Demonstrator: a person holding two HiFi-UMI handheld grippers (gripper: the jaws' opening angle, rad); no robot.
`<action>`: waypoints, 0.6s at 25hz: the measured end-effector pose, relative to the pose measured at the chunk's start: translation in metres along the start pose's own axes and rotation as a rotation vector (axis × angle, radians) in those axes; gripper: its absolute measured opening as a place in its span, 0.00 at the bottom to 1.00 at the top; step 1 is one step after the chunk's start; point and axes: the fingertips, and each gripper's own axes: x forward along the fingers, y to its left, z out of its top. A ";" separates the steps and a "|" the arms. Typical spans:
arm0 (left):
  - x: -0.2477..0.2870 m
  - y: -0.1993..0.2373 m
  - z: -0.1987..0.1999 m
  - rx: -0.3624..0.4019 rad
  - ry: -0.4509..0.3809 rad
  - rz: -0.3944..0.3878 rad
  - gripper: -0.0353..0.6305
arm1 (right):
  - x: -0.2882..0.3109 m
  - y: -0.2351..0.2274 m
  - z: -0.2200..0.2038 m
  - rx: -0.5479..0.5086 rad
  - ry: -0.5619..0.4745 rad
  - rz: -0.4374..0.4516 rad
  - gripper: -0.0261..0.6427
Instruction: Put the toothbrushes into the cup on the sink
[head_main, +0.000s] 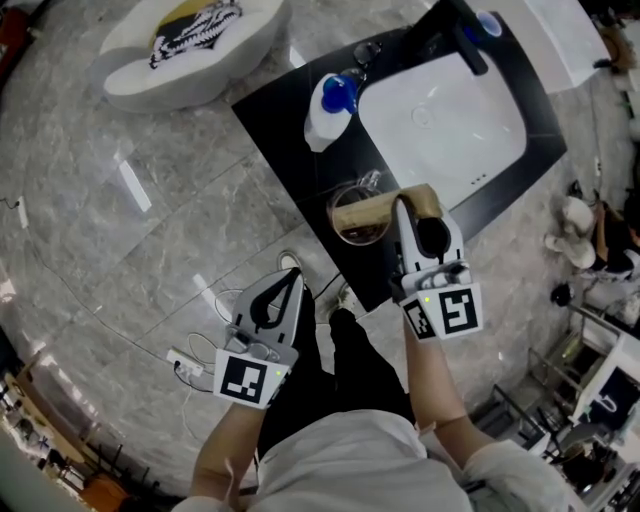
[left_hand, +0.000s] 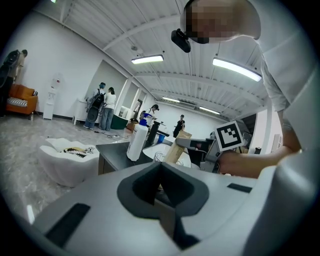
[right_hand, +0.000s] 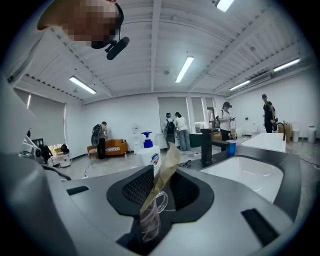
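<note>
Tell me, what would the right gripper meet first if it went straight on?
Probably the wrapped toothbrush between its fingers, whose lower end is in the cup; the cup comes just behind it.

Grey marble floor (head_main: 110, 210) fills the head view's left, with a white cushioned seat (head_main: 190, 45) at upper left. Strip lights (right_hand: 185, 69) line the white ceiling (right_hand: 225, 50) above white walls (left_hand: 50, 55).

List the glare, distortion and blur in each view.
Head view: wide-angle warp, dark corners, light streaks glaring on the glossy floor. Left gripper view: round black vignette, ceiling light strips blown out, the close left gripper soft. Right gripper view: same vignette, and the brown paper wrapper between the jaws is soft.
</note>
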 end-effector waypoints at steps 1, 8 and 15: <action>0.002 0.000 -0.003 -0.006 0.003 0.001 0.06 | 0.001 -0.003 -0.002 -0.002 0.004 -0.008 0.20; 0.007 0.003 -0.008 -0.031 -0.006 0.002 0.06 | 0.004 -0.018 -0.010 -0.002 0.018 -0.039 0.30; 0.009 -0.003 -0.018 -0.021 0.010 -0.003 0.06 | -0.004 -0.026 -0.006 0.028 -0.012 -0.036 0.37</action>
